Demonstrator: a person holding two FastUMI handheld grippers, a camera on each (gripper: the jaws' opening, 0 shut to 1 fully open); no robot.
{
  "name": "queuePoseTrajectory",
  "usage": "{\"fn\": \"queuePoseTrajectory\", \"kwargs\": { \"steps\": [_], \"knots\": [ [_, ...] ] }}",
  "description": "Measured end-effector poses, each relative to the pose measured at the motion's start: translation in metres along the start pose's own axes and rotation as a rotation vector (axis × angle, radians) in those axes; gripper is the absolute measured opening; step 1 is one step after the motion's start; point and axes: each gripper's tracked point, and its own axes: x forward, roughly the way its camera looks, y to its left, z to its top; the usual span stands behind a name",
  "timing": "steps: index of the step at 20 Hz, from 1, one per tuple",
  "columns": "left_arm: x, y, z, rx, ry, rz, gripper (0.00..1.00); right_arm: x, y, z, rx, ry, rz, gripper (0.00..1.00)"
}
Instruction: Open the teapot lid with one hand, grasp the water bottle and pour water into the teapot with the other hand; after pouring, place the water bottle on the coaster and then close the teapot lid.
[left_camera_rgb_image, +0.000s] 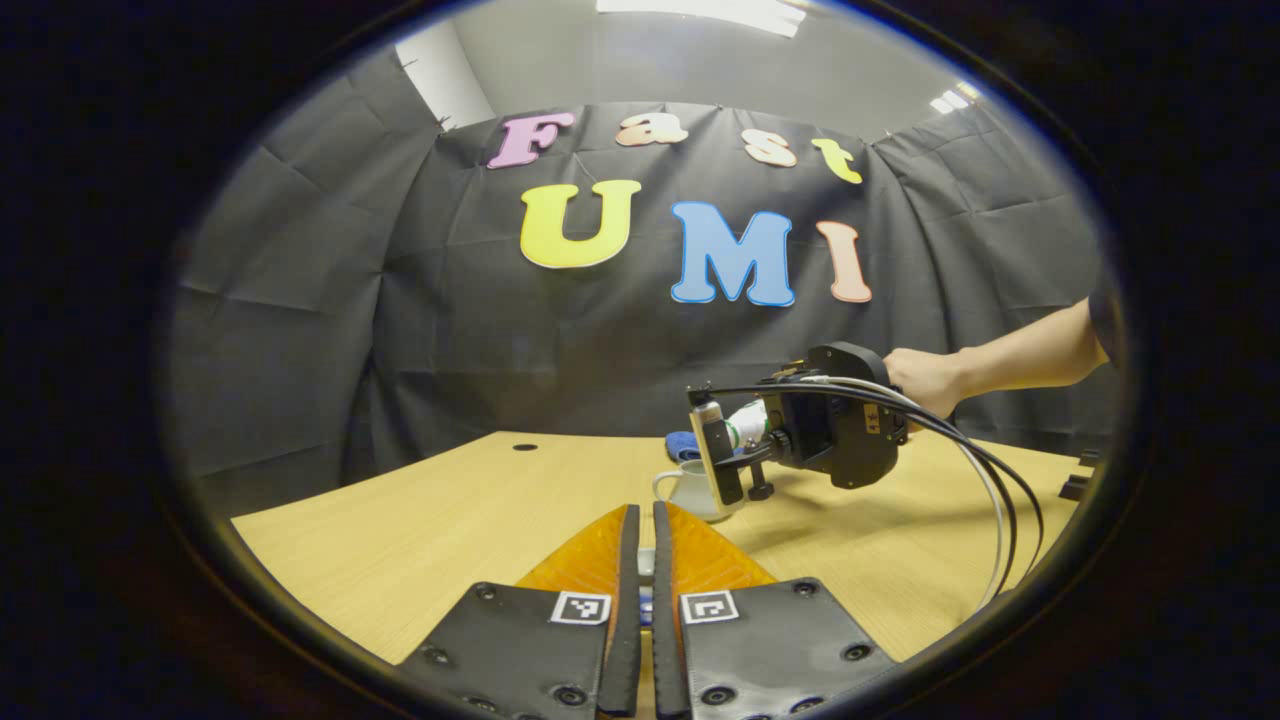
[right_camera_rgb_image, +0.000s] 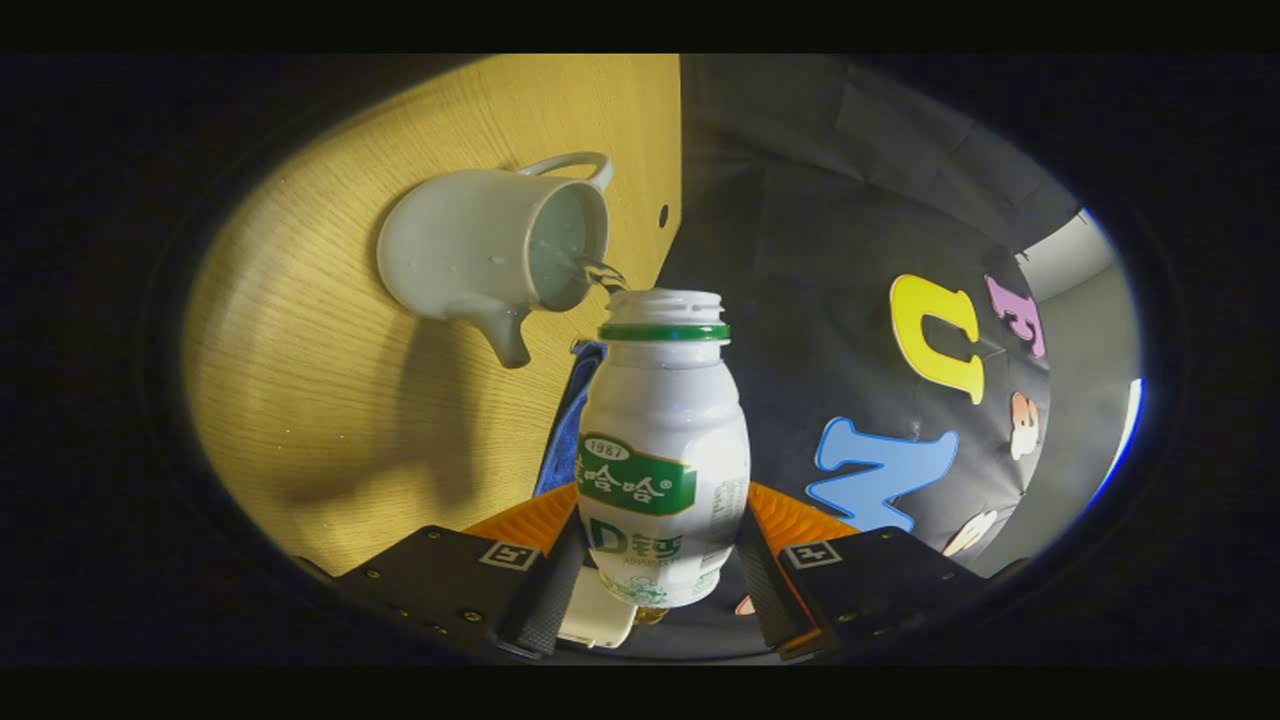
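I've got the water bottle (right_camera_rgb_image: 663, 450) tipped over on its side right now, white plastic with a green neck ring and a green label, cap off. A thin stream of water (right_camera_rgb_image: 598, 272) runs from its mouth into the teapot (right_camera_rgb_image: 492, 255). The teapot's a pale, glossy ceramic one with a loop handle and a short spout, lid off, sitting upright on the desk (right_camera_rgb_image: 330, 400). Just behind it I can see the blue coaster (left_camera_rgb_image: 683, 445).

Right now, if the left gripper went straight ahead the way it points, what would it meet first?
Probably the teapot on the table, just beyond the left gripper. The right gripper tips the bottle above it. Depth is hard to judge.
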Motion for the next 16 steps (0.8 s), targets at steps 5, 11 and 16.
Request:
{"fn": "queuePoseTrajectory", "kwargs": {
  "steps": [5, 11, 16],
  "knots": [
    [-0.002, -0.002, 0.004, 0.010, -0.010, 0.002, 0.08, -0.001, -0.003, 0.002, -0.024, -0.007, -0.014, 0.73],
    [-0.003, -0.001, 0.004, 0.020, -0.009, 0.007, 0.12, 0.000, -0.011, 0.003, -0.071, -0.015, -0.040, 0.74],
    [-0.007, 0.000, 0.006, 0.023, -0.016, 0.011, 0.08, -0.001, -0.017, 0.006, -0.125, -0.026, -0.053, 0.74]
  ]
}}
